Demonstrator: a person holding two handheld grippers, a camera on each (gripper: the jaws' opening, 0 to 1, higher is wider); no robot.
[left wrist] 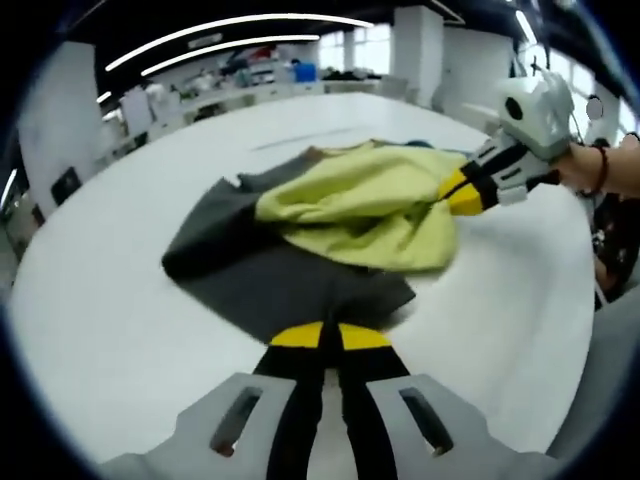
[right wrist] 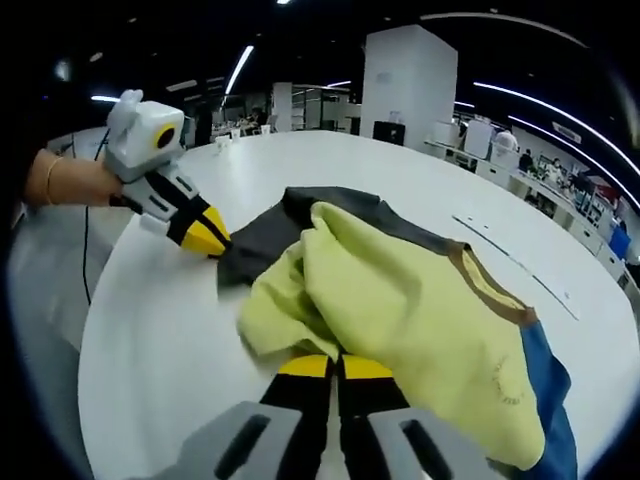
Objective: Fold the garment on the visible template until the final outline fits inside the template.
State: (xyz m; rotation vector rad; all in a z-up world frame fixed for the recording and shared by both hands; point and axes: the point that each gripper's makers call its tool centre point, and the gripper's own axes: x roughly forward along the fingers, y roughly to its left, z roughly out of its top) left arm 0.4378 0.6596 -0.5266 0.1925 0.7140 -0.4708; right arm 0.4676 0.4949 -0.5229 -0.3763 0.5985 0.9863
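A crumpled yellow-green garment with a brown collar and a blue part lies on a white round table. Dark grey cloth spreads beneath it; I cannot tell whether it belongs to the garment. My left gripper is shut on the grey cloth's edge. My right gripper is shut on the yellow fabric at the opposite side.
Thin marked lines run across the table beyond the garment. A person's hand holds each gripper. Desks and a white pillar stand far behind. The table's curved edge is near on both sides.
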